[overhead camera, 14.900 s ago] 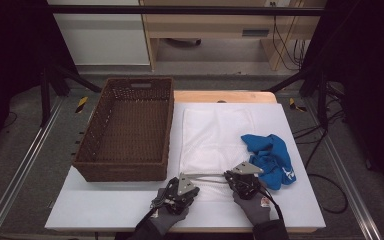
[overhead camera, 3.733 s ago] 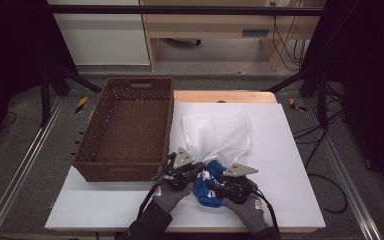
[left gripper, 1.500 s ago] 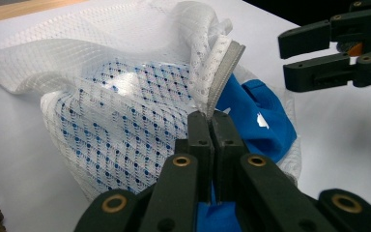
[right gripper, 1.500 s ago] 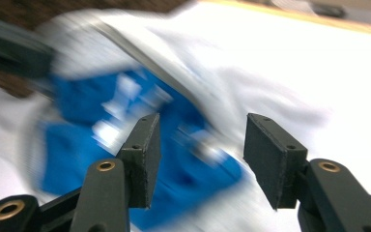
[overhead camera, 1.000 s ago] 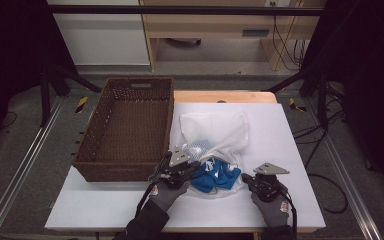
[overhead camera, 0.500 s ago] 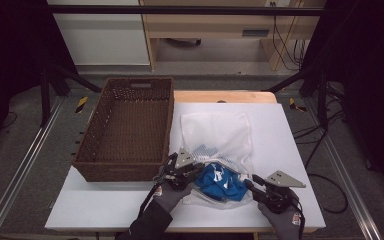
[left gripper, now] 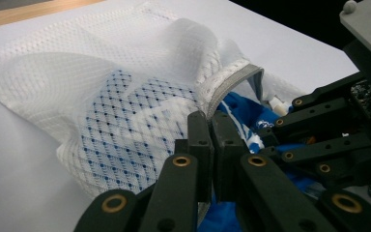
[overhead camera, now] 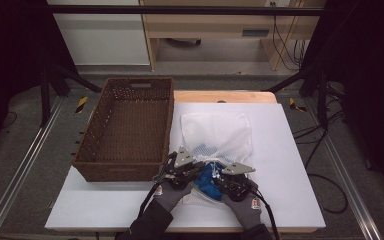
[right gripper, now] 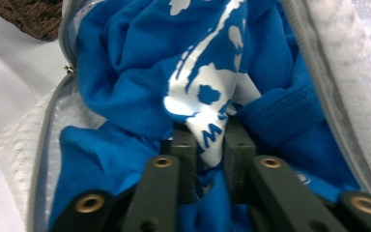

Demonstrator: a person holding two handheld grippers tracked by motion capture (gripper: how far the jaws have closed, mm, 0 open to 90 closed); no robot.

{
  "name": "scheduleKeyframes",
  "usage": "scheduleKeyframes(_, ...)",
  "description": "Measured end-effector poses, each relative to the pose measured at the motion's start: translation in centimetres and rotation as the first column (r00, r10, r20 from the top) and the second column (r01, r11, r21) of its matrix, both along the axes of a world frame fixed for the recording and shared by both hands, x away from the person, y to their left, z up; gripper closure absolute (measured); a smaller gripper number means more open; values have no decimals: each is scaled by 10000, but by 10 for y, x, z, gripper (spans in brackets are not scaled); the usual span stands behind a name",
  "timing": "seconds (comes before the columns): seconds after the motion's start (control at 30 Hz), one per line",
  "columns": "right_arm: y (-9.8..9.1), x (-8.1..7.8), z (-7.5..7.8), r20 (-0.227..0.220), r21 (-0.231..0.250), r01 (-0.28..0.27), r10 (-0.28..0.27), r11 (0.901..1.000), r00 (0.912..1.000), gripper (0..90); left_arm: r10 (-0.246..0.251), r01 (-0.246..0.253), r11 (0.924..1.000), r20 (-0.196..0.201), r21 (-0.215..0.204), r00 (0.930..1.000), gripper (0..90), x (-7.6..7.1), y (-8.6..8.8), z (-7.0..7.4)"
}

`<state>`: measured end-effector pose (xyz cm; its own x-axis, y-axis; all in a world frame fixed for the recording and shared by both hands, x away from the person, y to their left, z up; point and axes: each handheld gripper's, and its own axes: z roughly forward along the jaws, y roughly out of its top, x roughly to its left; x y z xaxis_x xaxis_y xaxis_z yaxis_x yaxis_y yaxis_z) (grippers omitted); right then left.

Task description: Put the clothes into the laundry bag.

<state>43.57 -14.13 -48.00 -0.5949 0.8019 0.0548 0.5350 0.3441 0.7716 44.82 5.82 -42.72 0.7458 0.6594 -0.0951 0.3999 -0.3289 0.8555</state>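
Grey gloves (overhead camera: 167,194), black hand-held grippers w/ brass rivets (left gripper: 182,161)

Both gloved hands sit close together at the near edge — left claw (overhead camera: 186,165) clamped shut, right claw (overhead camera: 225,176) just closing.

Light falls from above onto the white table (overhead camera: 290,165), which is the brightest area of the high view, while the floor and both side margins sink into near-black; that view is soft and a little grainy, with only faint shadows beside the wicker basket (overhead camera: 125,127). In the left gripper view the mesh bag (left gripper: 101,96) is evenly lit and fairly sharp, whereas the black fingers (left gripper: 200,140) nearest the lens are slightly blurred. The right gripper view is taken very close: the blue cloth (right gripper: 125,63) is soft throughout, its white print (right gripper: 200,87) glares, and the edges smear.
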Motion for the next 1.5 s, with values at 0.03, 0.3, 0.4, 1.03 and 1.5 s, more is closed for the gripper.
scheduleKeyframes(0.03, 2, 0, 3, 103, 156, -61, 59, 9999, 9999, 816, -47, 47, 10000, 55, -11, 10000, 884, -2, -1, 1)
scheduleKeyframes(0.3, 11, 28, 12, 875, 686, 1412, -1469, 9876, 9853, 779, -450, 453, 9989, 310, -113, 9985, 886, -13, -3, 16)
scheduleKeyframes(0.4, 10, 40, 0, 1000, 71, 1995, -1992, 9799, 9748, 742, -414, 414, 9991, 184, 3, 9990, 886, -11, 0, 11)
scheduleKeyframes(1.03, -4, 11, -8, 335, -81, 738, -735, 9972, 9967, 797, 102, -104, 9996, 84, 264, 9999, 884, 6, -1, -6)
scheduleKeyframes(1.5, 12, 50, 9, 1292, 650, 2345, -2412, 9699, 9618, 813, -483, 482, 9988, 280, 44, 9984, 887, -9, 1, 14)
